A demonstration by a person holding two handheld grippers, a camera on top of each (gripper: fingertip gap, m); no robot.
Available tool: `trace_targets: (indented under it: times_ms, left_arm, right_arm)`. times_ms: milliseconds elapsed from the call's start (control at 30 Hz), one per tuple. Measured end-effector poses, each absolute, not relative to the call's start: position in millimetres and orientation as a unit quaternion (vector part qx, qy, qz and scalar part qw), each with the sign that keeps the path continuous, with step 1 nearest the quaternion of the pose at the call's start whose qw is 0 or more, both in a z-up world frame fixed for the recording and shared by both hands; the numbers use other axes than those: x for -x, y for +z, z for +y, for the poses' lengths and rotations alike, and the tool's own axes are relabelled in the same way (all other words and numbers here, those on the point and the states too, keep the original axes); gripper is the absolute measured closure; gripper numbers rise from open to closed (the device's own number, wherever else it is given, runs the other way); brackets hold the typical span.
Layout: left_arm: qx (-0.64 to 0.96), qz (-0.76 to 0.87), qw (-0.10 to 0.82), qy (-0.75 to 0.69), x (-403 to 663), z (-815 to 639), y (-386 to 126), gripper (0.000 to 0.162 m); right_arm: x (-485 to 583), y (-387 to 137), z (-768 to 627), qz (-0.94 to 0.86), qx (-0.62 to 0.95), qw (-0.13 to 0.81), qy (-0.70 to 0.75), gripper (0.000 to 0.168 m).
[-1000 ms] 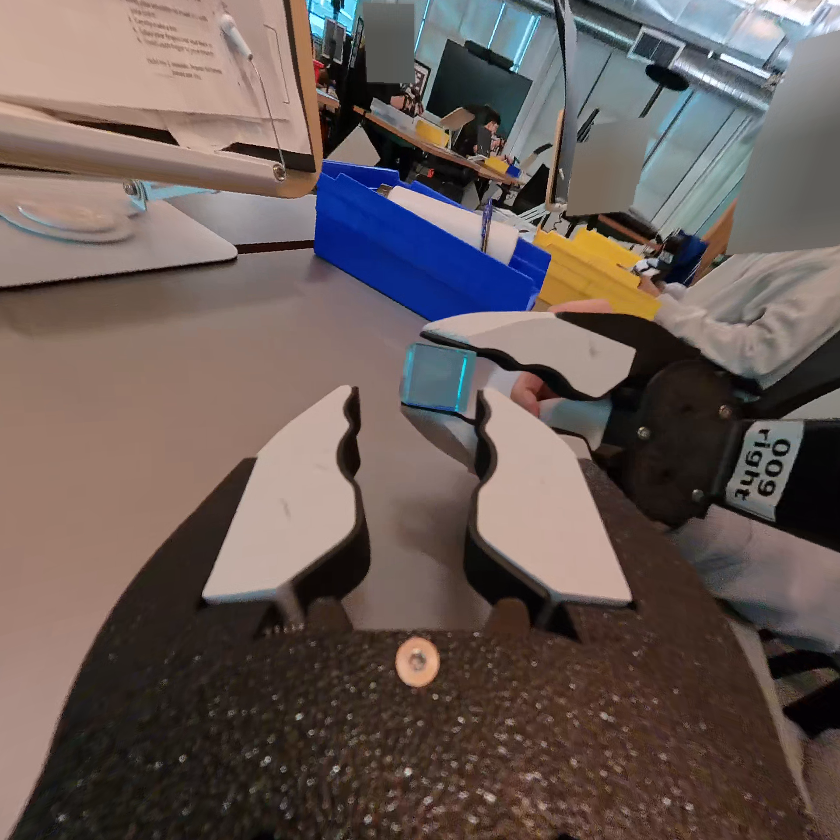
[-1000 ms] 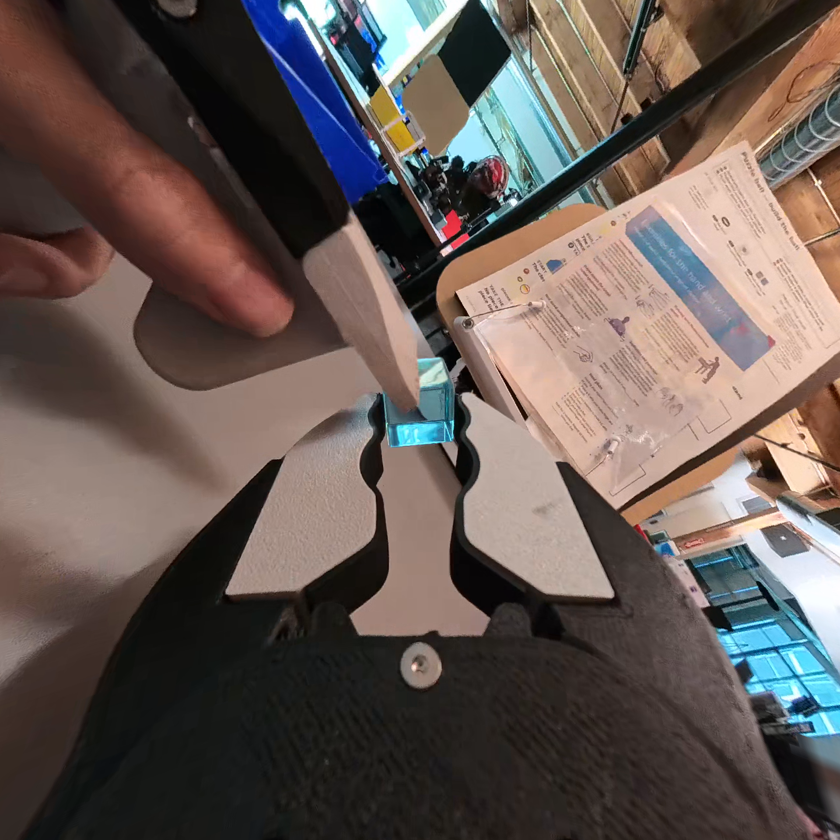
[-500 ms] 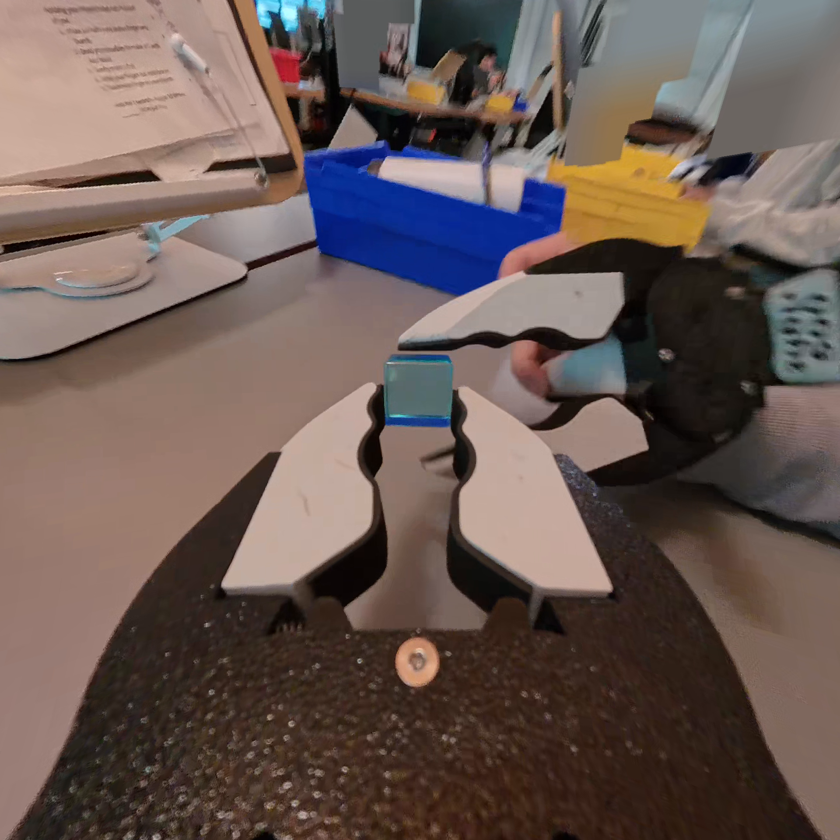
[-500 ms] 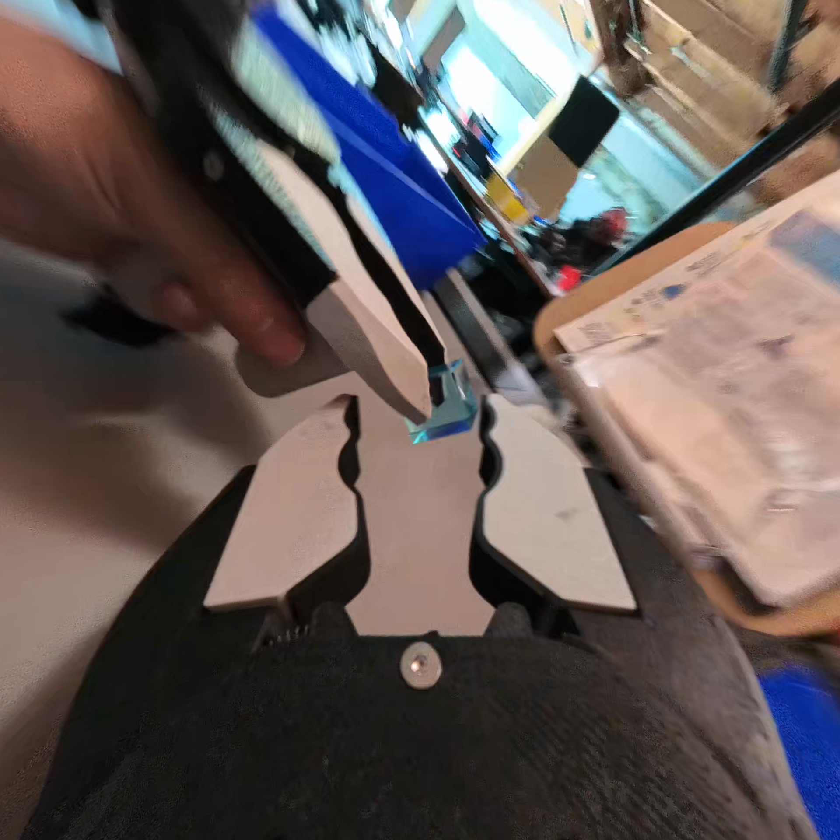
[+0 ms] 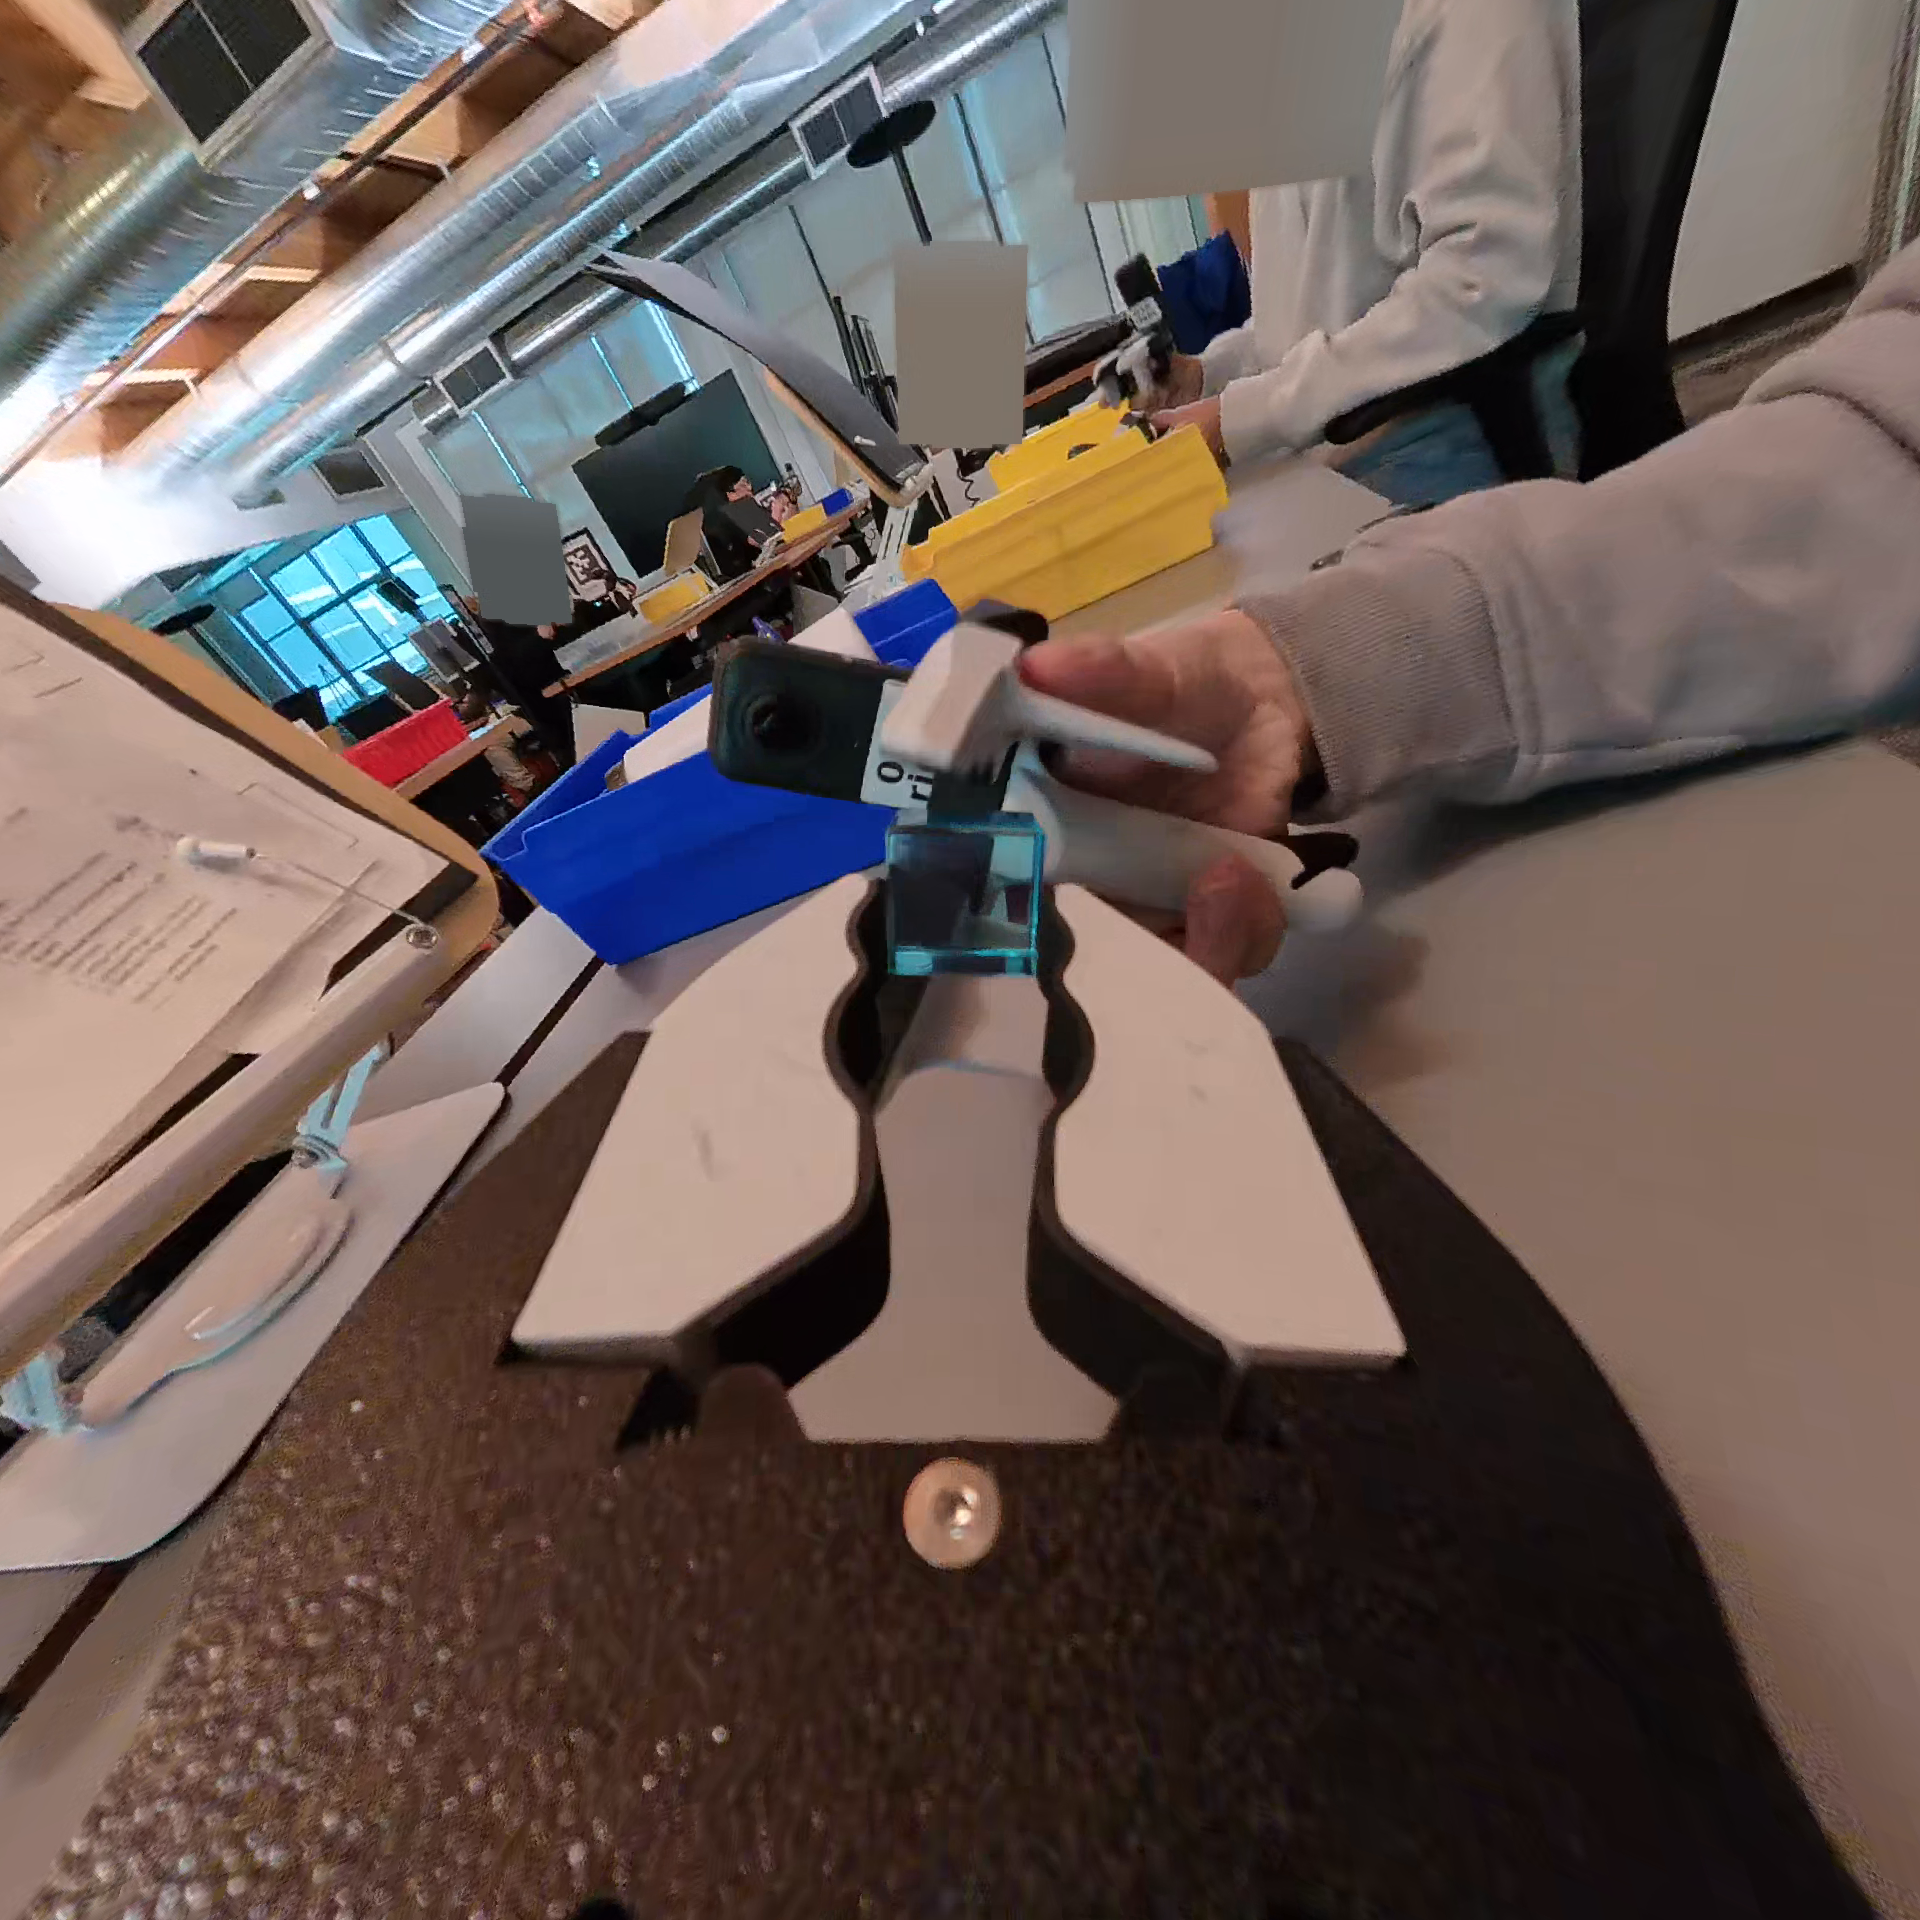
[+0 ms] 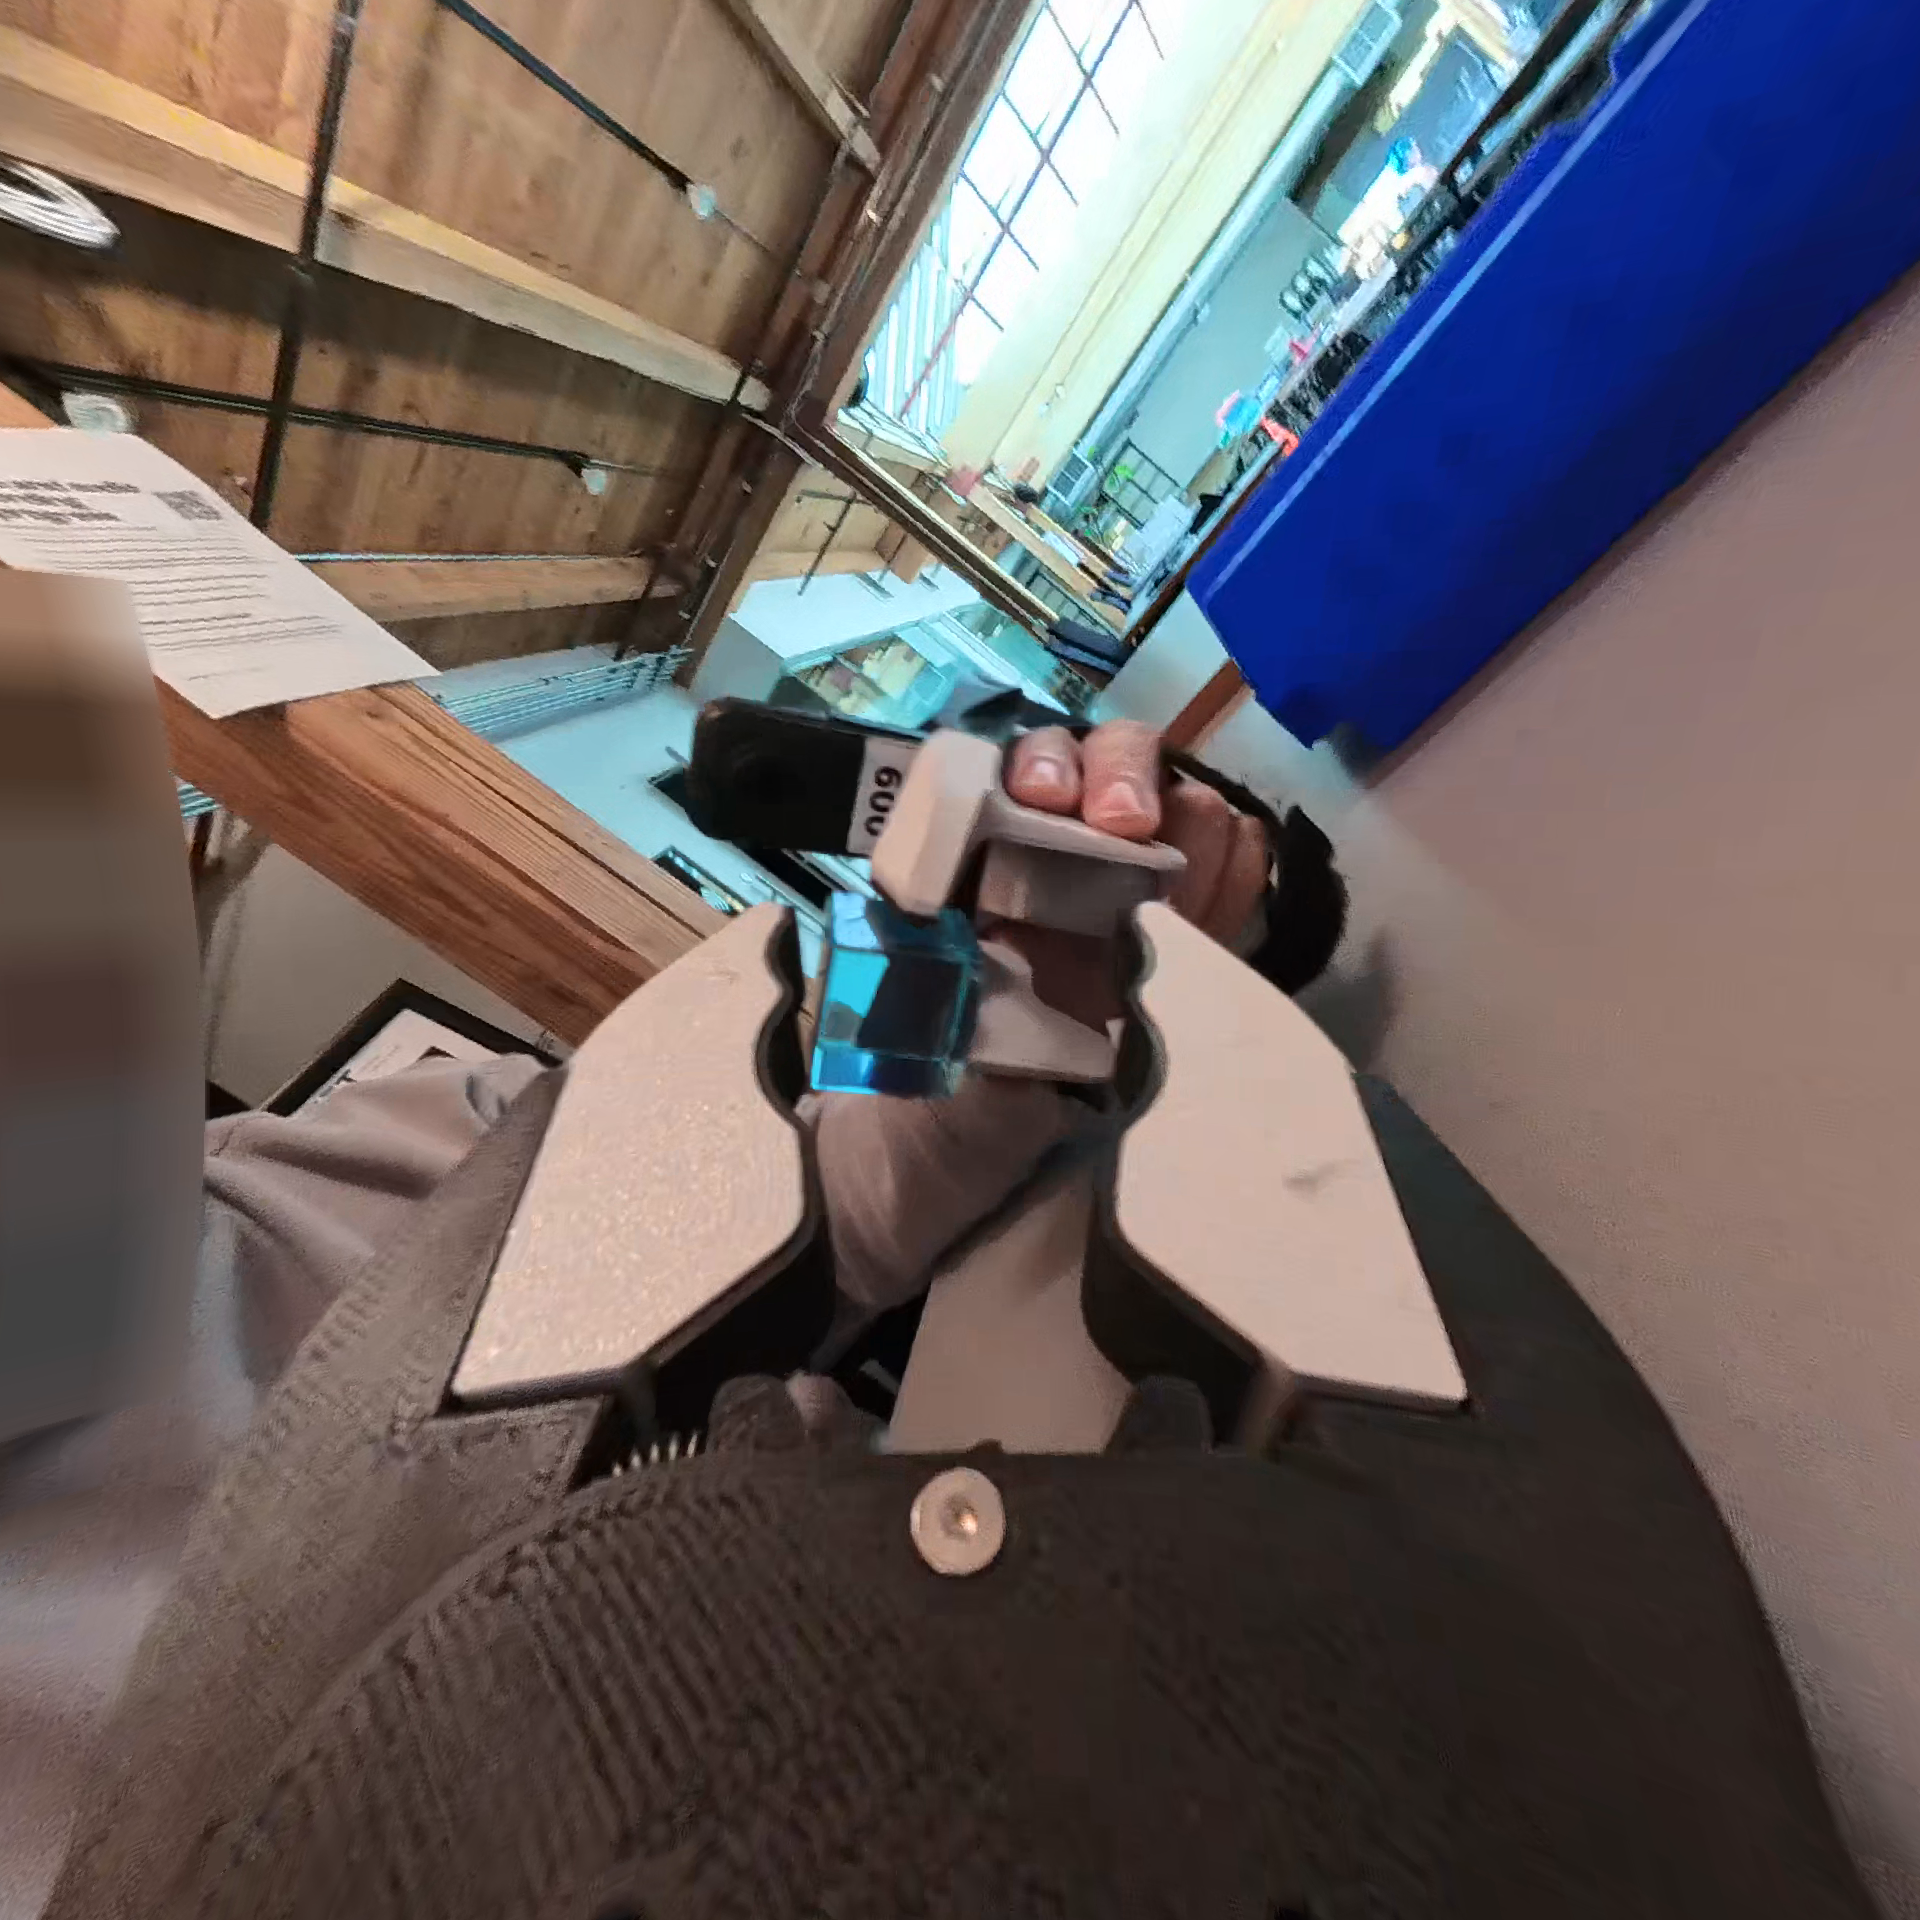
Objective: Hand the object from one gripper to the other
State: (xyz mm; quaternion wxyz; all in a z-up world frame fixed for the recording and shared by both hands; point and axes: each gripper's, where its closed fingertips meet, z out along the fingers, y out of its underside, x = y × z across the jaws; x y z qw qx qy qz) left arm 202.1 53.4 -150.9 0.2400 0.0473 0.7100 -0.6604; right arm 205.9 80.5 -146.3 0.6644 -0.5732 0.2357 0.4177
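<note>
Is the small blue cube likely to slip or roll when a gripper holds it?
The cube looks glossy and clear, so it may slip between smooth fingertips. Its flat faces probably keep it from rolling. It looks rigid, not squashed in the left gripper.

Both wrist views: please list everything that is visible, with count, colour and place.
Cube: 1, clear blue, centre.
Blue bin: 1, on the table behind the cube.
Yellow bins: count unclear, on a farther table.
Red bin: 1, far background, left.
Paper stand: 1, wood with white sheets, left.
Table: 1, grey.
Left gripper: 1, black, grey fingers, shut on the cube.
Right gripper: 1, black, grey fingers, open around the cube.
Right hand: 1, on its gripper.
Left hand: 1, on its gripper.
</note>
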Motion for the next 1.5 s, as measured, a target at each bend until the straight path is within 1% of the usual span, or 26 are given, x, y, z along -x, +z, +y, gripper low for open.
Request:
trace_targets:
  times_ms: [67, 400, 533, 567, 633, 700, 733, 767, 800, 867, 900, 933, 967, 1033, 1133, 1167, 1233, 1367, 1433, 1500]
  left_arm:
    - [-0.048, 0.715, 0.25, -0.651, -204, 54, -154, 0.135]
    - [-0.059, 0.71, 0.299, -0.635, -208, 55, -150, 0.135]
    - [-0.033, 0.717, 0.313, -0.622, -215, 57, -152, 0.133]
    - [-0.012, 0.719, 0.304, -0.624, -219, 59, -153, 0.131]
    - [0.037, 0.719, 0.27, -0.639, -224, 63, -154, 0.118]
    - [0.084, 0.714, 0.186, -0.67, -221, 64, -152, 0.108]
    - [0.11, 0.707, 0.135, -0.686, -220, 63, -150, 0.098]
    - [0.134, 0.701, 0.078, -0.696, -217, 62, -149, 0.093]
    - [0.159, 0.696, 0.025, -0.7, -216, 61, -149, 0.094]
    - [0.204, 0.685, -0.06, -0.697, -215, 60, -152, 0.096]
    - [0.221, 0.681, -0.094, -0.692, -215, 59, -156, 0.098]
    - [0.237, 0.681, -0.114, -0.684, -217, 59, -160, 0.1]
    - [0.257, 0.685, -0.115, -0.672, -221, 60, -165, 0.103]
    - [0.282, 0.697, -0.094, -0.653, -228, 62, -174, 0.101]
    - [0.305, 0.734, -0.038, -0.605, -236, 63, -191, 0.102]
    - [0.308, 0.747, -0.021, -0.589, -237, 62, -196, 0.102]
    - [0.312, 0.756, 0.0, -0.576, -239, 61, -201, 0.107]
    - [0.32, 0.733, 0.023, -0.6, -245, 61, -192, 0.131]
    - [0.324, 0.734, 0.038, -0.595, -247, 63, -194, 0.136]
    - [0.318, 0.74, 0.043, -0.591, -247, 65, -195, 0.136]
  right_arm:
    - [-201, -141, 77, 0.213, 0.558, 0.666, 0.446, 0.138]
    - [-200, -140, 73, 0.212, 0.557, 0.656, 0.464, 0.139]
    - [-205, -140, 74, 0.179, 0.578, 0.686, 0.404, 0.14]
    - [-207, -140, 74, 0.168, 0.593, 0.695, 0.369, 0.14]
    - [-213, -140, 73, 0.132, 0.631, 0.719, 0.259, 0.14]
    - [-220, -135, 69, 0.088, 0.653, 0.742, 0.124, 0.14]
    - [-220, -133, 67, 0.06, 0.66, 0.745, 0.072, 0.14]
    - [-220, -133, 66, 0.036, 0.668, 0.742, 0.027, 0.14]
    - [-223, -133, 67, 0.024, 0.676, 0.736, -0.019, 0.14]
    - [-229, -141, 69, -0.003, 0.702, 0.703, -0.114, 0.14]
    - [-235, -150, 69, -0.011, 0.724, 0.669, -0.165, 0.139]
    - [-241, -158, 69, -0.024, 0.746, 0.629, -0.218, 0.139]
    - [-246, -166, 69, -0.044, 0.764, 0.585, -0.269, 0.139]
    - [-254, -180, 68, -0.085, 0.785, 0.498, -0.358, 0.139]
    - [-257, -192, 70, -0.129, 0.797, 0.409, -0.425, 0.139]
    - [-257, -194, 72, -0.138, 0.799, 0.393, -0.434, 0.139]
    - [-259, -195, 71, -0.15, 0.796, 0.36, -0.463, 0.139]
    - [-257, -196, 75, -0.176, 0.791, 0.331, -0.484, 0.139]
    - [-258, -197, 76, -0.181, 0.791, 0.311, -0.495, 0.139]
    - [-257, -197, 77, -0.177, 0.792, 0.312, -0.494, 0.139]
